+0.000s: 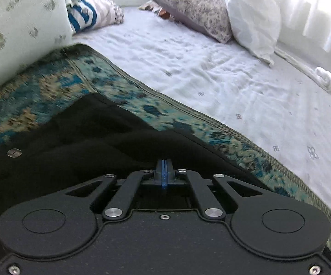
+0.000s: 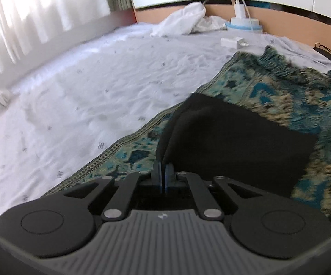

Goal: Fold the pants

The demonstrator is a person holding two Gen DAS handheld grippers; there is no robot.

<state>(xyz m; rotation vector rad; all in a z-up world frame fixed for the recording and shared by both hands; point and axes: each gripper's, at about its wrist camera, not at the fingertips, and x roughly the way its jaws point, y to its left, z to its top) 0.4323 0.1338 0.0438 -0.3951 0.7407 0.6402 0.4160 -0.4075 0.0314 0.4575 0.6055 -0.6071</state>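
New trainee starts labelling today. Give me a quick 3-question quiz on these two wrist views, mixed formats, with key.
1. True or false: the right gripper is shut on the pants.
2. Multiple choice: what do the pants lie on? A) bare white sheet B) patterned teal rug C) a pillow
3. Fill in: in the left wrist view, the left gripper has its jaws ____ at the edge of the pants.

Key
1. True: black cloth runs into the closed jaws.
2. B: the rug lies on the white sheet.
3. shut
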